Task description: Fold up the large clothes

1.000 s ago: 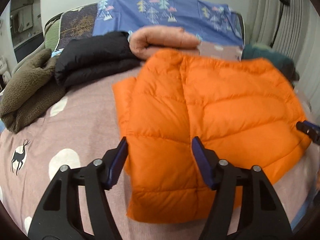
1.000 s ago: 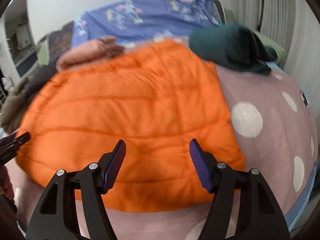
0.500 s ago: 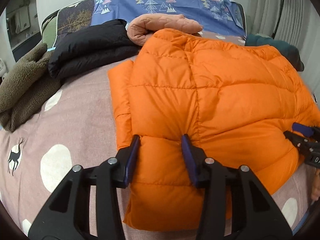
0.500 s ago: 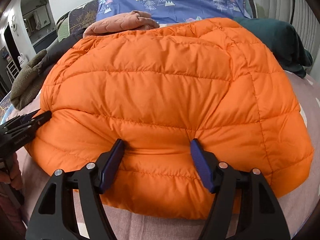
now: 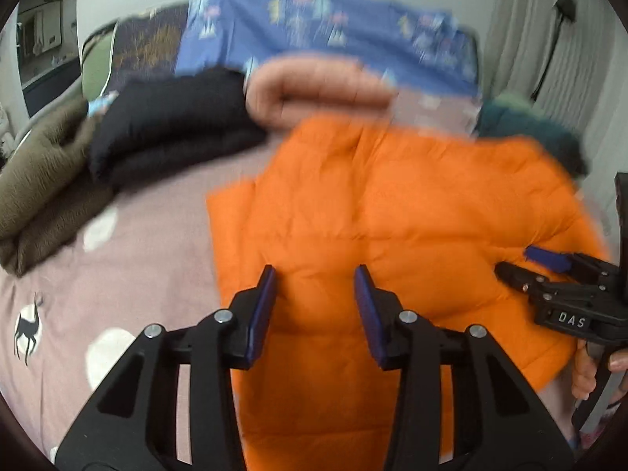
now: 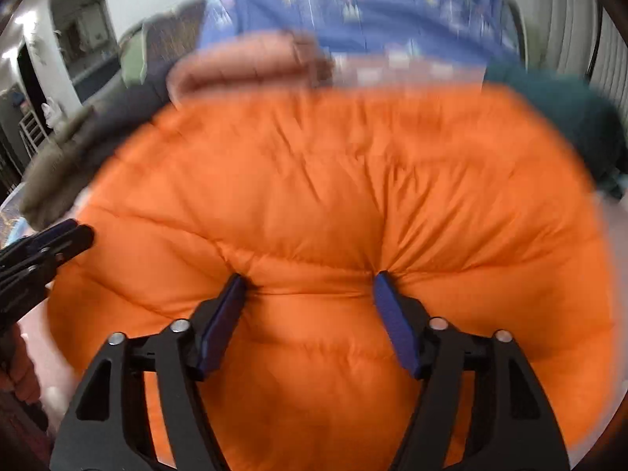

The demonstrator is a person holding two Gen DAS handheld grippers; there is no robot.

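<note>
An orange puffer jacket [image 5: 392, 212] lies folded on the pink bedspread [image 5: 137, 243]. My left gripper [image 5: 314, 274] is open, its blue-padded fingers above the jacket's near left part. My right gripper [image 6: 310, 278] is open, its fingertips [image 6: 382, 280] pressed into the puffy near edge of the jacket [image 6: 333, 180]. The right gripper also shows at the right of the left wrist view [image 5: 522, 263]. The left gripper shows at the left edge of the right wrist view [image 6: 74, 235]. Both views are blurred by motion.
Folded garments lie at the back of the bed: a brown fleece [image 5: 39, 180], a black jacket [image 5: 168, 125], a salmon quilted jacket [image 5: 314, 90] and a dark green garment [image 5: 522, 125]. A blue patterned pillow [image 5: 333, 27] stands behind them. A curtain hangs at the right.
My left gripper has opened wider and pulled back from the jacket. My right gripper has pushed its fingertips deeper into the jacket's near edge. The jacket sits lower and flatter.
</note>
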